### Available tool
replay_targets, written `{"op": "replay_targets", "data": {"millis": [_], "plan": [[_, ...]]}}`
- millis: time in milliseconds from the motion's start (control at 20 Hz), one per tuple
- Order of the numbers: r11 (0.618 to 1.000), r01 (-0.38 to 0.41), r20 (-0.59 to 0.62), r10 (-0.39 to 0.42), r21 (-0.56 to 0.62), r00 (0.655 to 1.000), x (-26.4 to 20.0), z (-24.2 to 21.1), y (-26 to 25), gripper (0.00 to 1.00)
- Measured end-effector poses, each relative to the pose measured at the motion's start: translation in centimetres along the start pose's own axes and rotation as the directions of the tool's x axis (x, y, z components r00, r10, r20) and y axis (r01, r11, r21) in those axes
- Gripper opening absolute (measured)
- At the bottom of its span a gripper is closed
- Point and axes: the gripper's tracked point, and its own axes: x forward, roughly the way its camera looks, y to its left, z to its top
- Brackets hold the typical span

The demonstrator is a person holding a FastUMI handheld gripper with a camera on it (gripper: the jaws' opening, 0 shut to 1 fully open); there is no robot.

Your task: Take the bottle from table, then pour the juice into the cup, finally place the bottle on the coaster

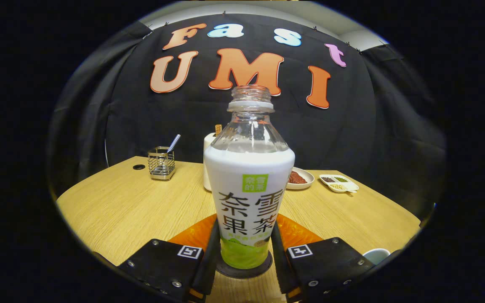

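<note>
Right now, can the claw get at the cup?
Probably not directly. The claw is closed around the bottle, which seems to stand on the dark coaster. The cup sits off beside the right finger, so it must release and shift sideways.

Bottle between fingers, blocking forward passage

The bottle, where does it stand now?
The bottle stands upright on the dark round coaster, between the fingers of the gripper, in front of the white jar.
</note>
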Motion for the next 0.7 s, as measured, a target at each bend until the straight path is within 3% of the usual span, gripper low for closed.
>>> {"op": "replay_targets", "data": {"millis": [350,550,600,700], "plan": [[0.999,0.005,-0.027,-0.004,0.044,1.000,0.4,-1.0,-0.1,0.63],[0.998,0.025,-0.005,-0.025,0.052,1.000,-0.8,0.1,-0.3,0.74],[0.998,0.027,0.010,-0.028,0.060,1.000,-1.3,0.6,-0.3,0.83],[0.996,0.038,0.046,-0.042,0.083,0.998,-2.8,1.8,-0.5,0.91]]}}
